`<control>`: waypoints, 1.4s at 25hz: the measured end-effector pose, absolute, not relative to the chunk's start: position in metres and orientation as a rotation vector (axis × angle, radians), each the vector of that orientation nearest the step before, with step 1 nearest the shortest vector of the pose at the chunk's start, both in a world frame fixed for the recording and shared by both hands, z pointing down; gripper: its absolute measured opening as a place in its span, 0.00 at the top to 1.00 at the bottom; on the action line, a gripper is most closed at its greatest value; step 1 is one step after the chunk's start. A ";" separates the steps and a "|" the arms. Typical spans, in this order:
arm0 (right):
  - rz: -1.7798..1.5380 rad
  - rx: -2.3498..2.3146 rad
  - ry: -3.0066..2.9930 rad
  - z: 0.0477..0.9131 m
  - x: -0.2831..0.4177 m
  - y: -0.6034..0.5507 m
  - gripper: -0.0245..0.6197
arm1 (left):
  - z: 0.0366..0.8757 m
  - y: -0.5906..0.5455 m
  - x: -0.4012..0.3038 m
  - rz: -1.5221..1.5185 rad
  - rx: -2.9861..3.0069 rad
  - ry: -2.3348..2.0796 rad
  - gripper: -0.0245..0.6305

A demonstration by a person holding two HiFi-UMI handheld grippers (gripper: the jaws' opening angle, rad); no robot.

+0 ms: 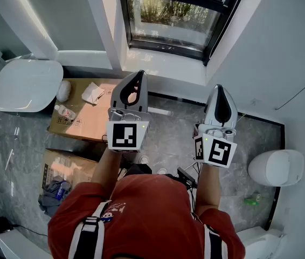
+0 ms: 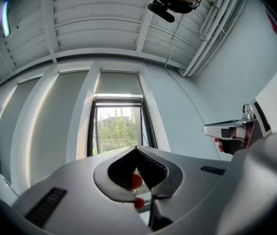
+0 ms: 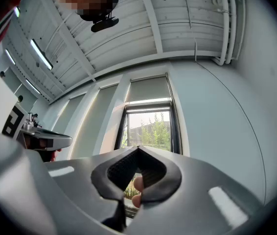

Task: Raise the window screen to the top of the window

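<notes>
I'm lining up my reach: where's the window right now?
Top centre of the head view: the window lies ahead of the left claw and right claw, past the white sill.

The left gripper [image 1: 139,74] and right gripper [image 1: 221,88] sit side by side before the window [image 1: 168,18], with 1 cardboard box [image 1: 82,124] on the floor [image 1: 168,139] at left.

Grey window screen [image 3: 150,88], flat, across upper part of window [image 3: 150,131]
</notes>
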State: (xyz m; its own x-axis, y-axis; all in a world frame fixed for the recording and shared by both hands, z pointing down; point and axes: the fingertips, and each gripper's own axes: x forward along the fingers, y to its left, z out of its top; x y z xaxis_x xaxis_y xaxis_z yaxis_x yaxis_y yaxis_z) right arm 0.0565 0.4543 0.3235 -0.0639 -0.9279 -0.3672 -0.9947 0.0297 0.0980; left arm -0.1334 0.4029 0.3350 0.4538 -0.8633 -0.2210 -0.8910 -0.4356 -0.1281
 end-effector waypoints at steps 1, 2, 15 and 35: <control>0.491 -1.998 2.102 0.325 0.056 0.453 0.95 | 0.336 0.402 -0.134 0.185 -2.480 1.530 0.96; 0.493 -1.997 2.105 0.326 0.055 0.452 0.95 | 0.338 0.401 -0.135 0.190 -2.481 1.536 0.96; 0.478 -1.999 2.126 0.327 0.041 0.425 0.95 | 0.339 0.369 -0.154 0.228 -2.471 1.530 0.96; 0.482 -2.057 2.146 0.344 -0.010 0.339 0.95 | 0.360 0.288 -0.214 0.221 -2.526 1.576 0.95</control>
State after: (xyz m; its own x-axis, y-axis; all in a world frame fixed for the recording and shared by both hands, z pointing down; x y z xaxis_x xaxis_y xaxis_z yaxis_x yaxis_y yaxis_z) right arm -0.0098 0.3388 0.3438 -0.0627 -0.9486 -0.3101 -0.9902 0.0202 0.1385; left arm -0.2141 0.2877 0.3600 0.4353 -0.8762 -0.2070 -0.8993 -0.4340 -0.0541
